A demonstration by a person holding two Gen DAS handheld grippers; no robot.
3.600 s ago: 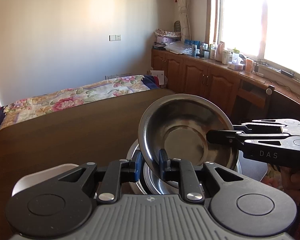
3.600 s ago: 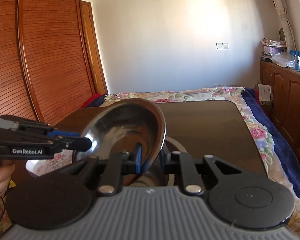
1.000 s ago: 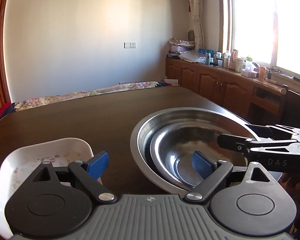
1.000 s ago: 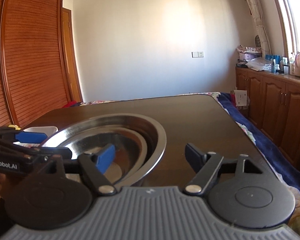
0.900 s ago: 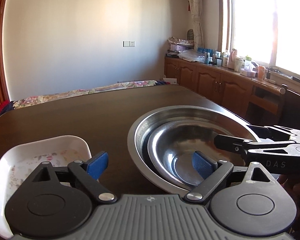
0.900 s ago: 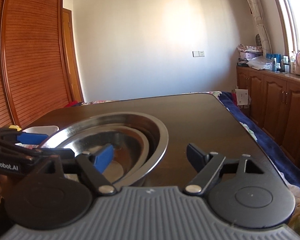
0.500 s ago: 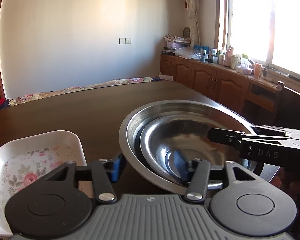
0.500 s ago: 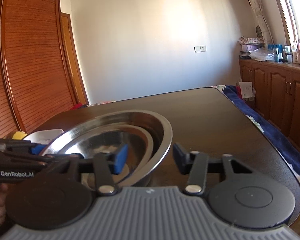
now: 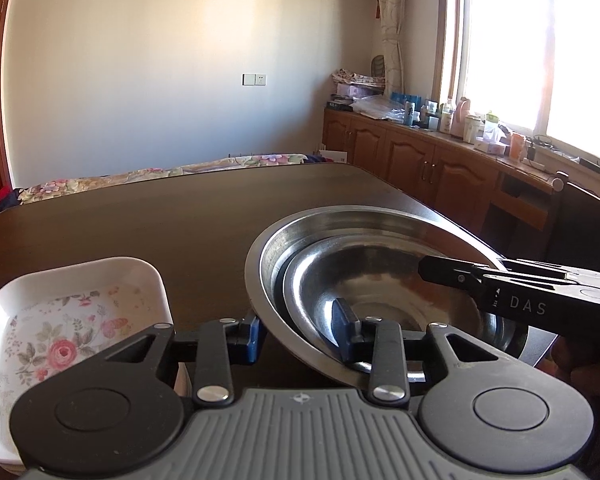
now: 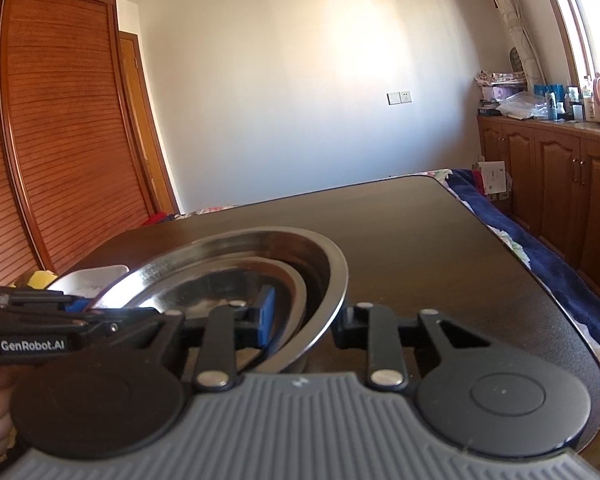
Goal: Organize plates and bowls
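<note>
Two metal bowls were nested on the dark table (image 9: 148,220), the small bowl (image 9: 380,292) inside the big bowl (image 9: 340,220). The big bowl's rim was pinched by the left gripper (image 9: 296,338) on one side and the right gripper (image 10: 306,326) on the other, jaws partly closed. If lifted unevenly, the bowls could be tipped and the small one slid out. The flowered tray (image 9: 72,320) beside them could be bumped.

Both tools (image 9: 296,334) (image 10: 304,322) clamped, facing inward.

White floral tray (image 9: 80,312) cut off left (near corner behind gripper body)
</note>
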